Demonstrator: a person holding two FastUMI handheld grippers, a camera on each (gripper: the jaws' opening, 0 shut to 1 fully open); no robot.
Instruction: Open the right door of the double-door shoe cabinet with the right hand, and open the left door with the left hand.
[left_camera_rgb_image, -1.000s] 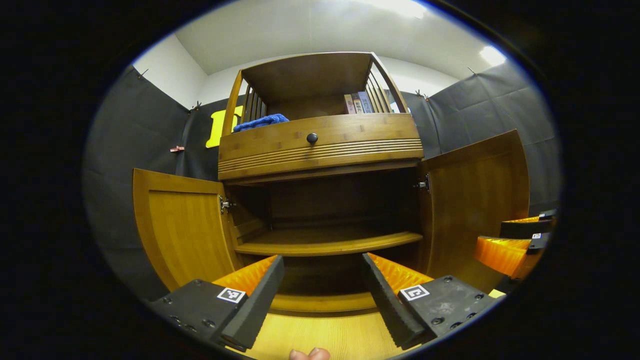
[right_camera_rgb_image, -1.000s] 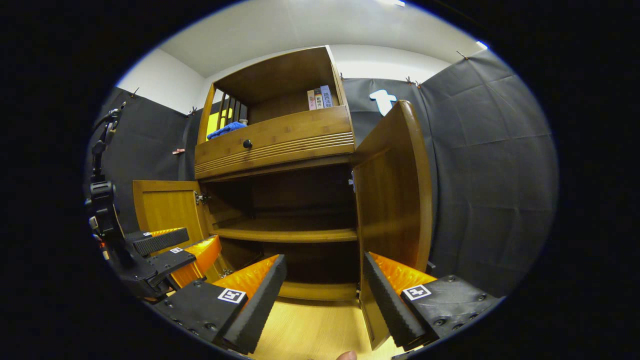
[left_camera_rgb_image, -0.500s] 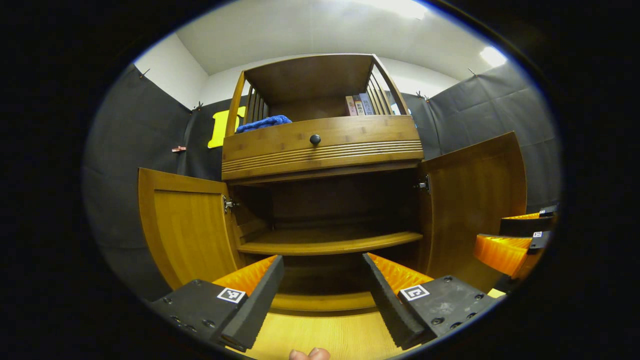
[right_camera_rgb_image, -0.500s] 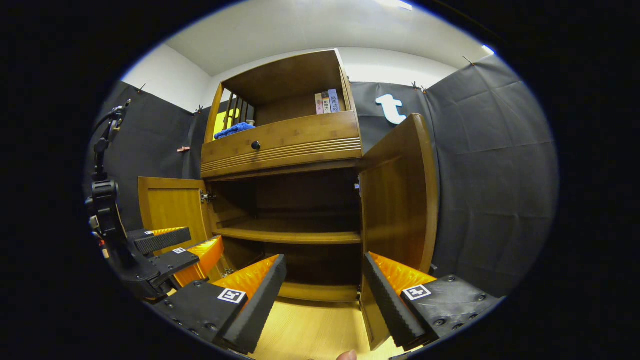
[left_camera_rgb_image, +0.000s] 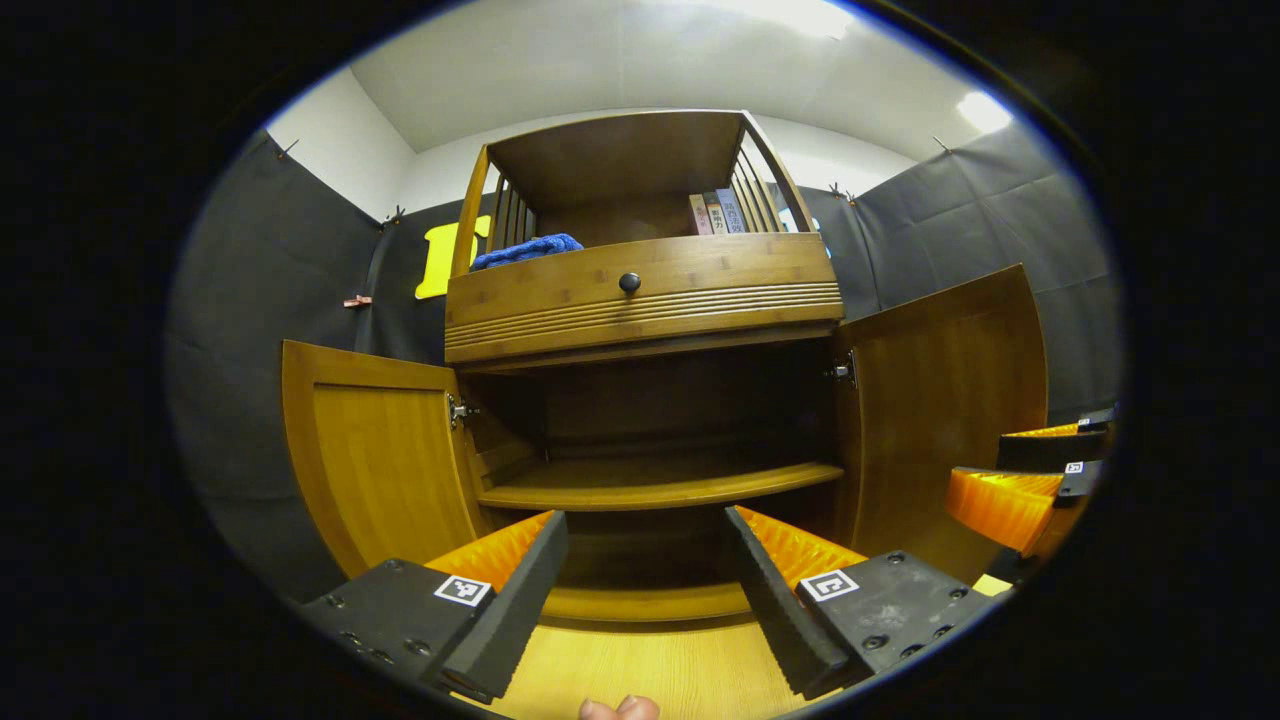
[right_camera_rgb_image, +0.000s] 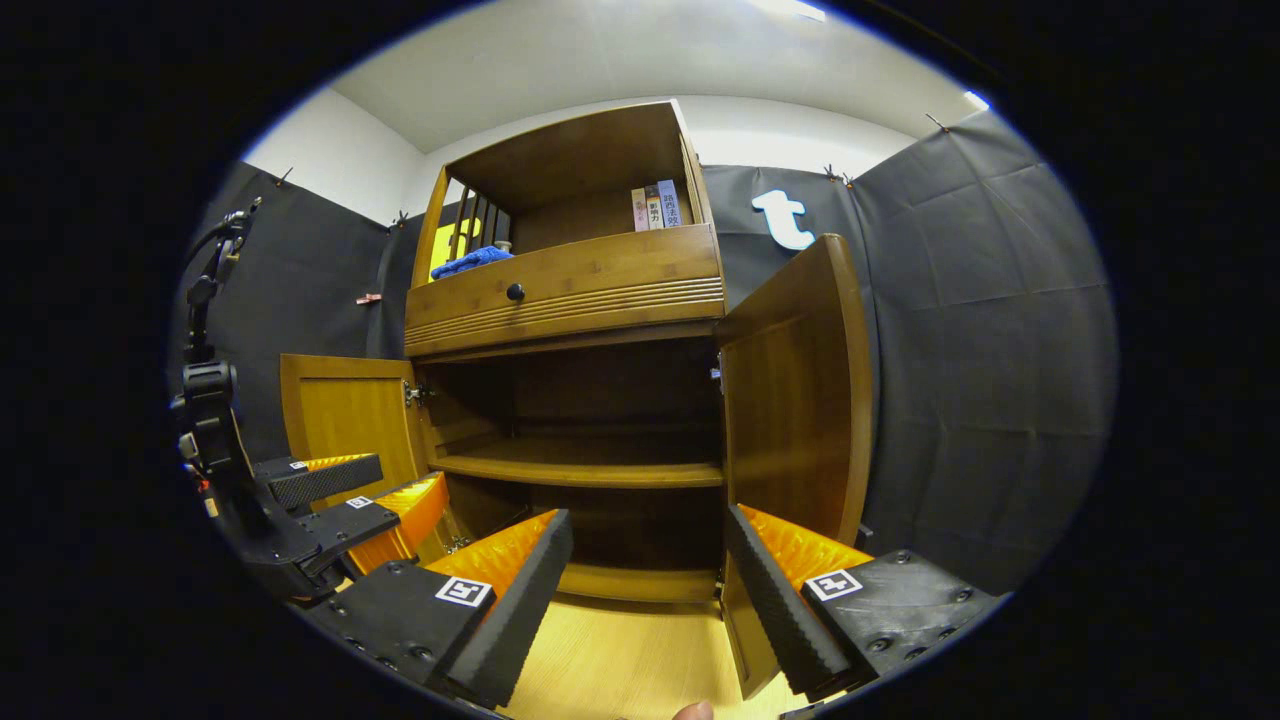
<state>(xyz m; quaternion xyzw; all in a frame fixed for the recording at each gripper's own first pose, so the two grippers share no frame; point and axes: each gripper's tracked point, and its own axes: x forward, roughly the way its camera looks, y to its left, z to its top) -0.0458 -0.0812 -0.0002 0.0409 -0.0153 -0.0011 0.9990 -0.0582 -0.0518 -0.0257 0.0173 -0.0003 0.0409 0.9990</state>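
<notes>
The tall honey-brown bamboo shoe cabinet (left_camera_rgb_image: 640, 300) stands against the black cloth wall with both lower doors swung out from its dark middle, which reads as the task being done or all but done. The left flat-panelled bamboo door (left_camera_rgb_image: 375, 455) hangs wide off the cabinet's left side on its metal hinge (left_camera_rgb_image: 458, 411), and the right flat-panelled bamboo door (left_camera_rgb_image: 940, 400) hangs off the cabinet's right side, seen nearly edge-on in the right gripper view (right_camera_rgb_image: 795, 400). The left gripper (left_camera_rgb_image: 640, 590) sits low in front of the cabinet's opening, its jaws spread wide with nothing between them, touching neither door; it looks backed off, as a hand would be after letting go. The right gripper (right_camera_rgb_image: 645, 590) is likewise wide and empty, just in front of the right door's lower edge, which rises behind its right finger; whether finger and door touch cannot be told. Each gripper shows off to the side in the other's view, beside its own door and apart from it. By count: one cabinet, two doors, both open; one bare curved shelf (left_camera_rgb_image: 660, 487) inside the opening; one drawer with a single round black knob (left_camera_rgb_image: 629, 282) above the opening; on the railed top shelf, one crumpled blue cloth (left_camera_rgb_image: 525, 249) at the cabinet's left and three upright books (left_camera_rgb_image: 715, 213) at its right.
</notes>
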